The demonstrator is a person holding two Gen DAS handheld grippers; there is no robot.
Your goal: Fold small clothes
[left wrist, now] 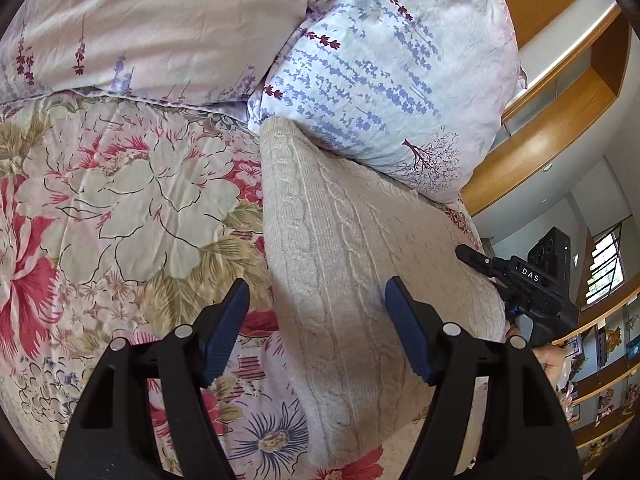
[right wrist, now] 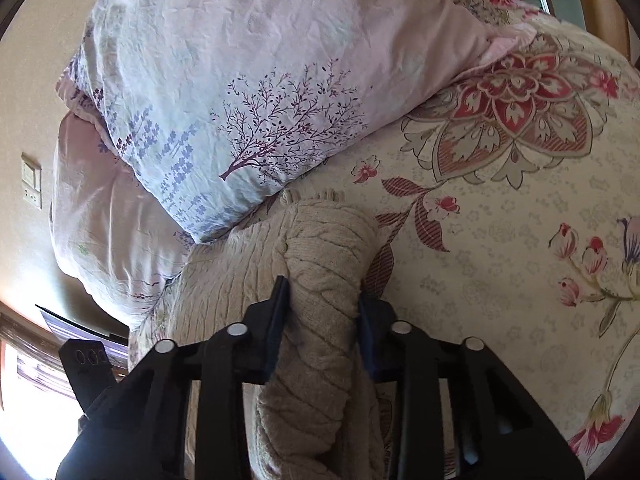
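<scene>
A beige cable-knit sweater (left wrist: pixel 340 240) lies folded on the floral bedspread (left wrist: pixel 120 208), its far end against a pillow. My left gripper (left wrist: pixel 316 292) hovers open just above the sweater's near part; its blue pads (left wrist: pixel 224 328) stand wide apart and touch nothing. In the left wrist view my right gripper (left wrist: pixel 466 252) comes in from the right at the sweater's edge. In the right wrist view my right gripper (right wrist: pixel 322 292) is shut on a bunched roll of the sweater (right wrist: pixel 320 240), which fills the gap between the pads and runs back under the camera.
A lavender-print pillow (left wrist: pixel 380 80) and a pale pink one (left wrist: pixel 160 20) lie at the head of the bed. Wooden shelving (left wrist: pixel 560 92) and a window (left wrist: pixel 604 268) stand to the right. A wall switch (right wrist: pixel 31 178) is on the wall behind the pillows.
</scene>
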